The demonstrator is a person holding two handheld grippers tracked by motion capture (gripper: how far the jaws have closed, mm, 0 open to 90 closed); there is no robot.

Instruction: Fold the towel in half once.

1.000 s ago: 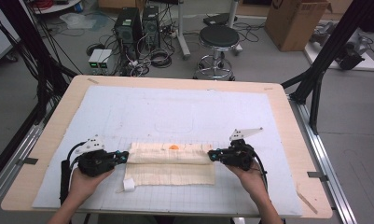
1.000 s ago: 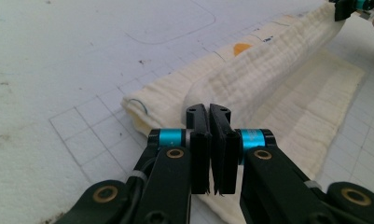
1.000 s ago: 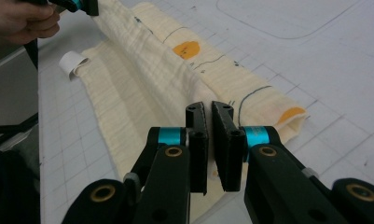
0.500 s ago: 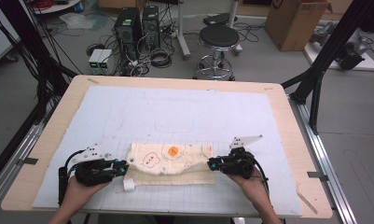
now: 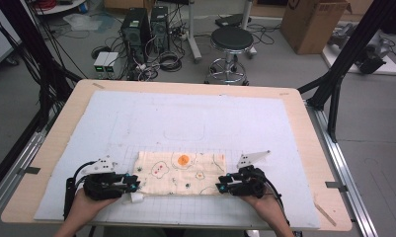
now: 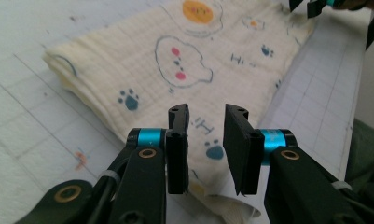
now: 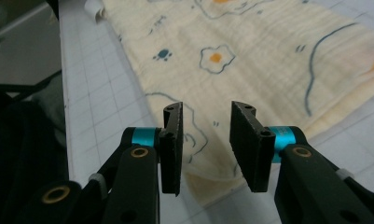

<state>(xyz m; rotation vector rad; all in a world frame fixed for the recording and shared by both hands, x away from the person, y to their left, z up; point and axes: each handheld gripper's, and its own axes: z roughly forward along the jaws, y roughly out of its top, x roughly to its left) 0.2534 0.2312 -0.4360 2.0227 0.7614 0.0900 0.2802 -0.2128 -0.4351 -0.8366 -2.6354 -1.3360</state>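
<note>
On near edge of gridded surface (image 5: pixel 195 123): folded printed cloth (image 5: pixel 181 173) lies flat. Left gripper (image 6: pixel 207 140) and right gripper (image 7: pixel 205 140) hover at its two near corners, jaws parted, empty, likely poised to pinch them.
</note>
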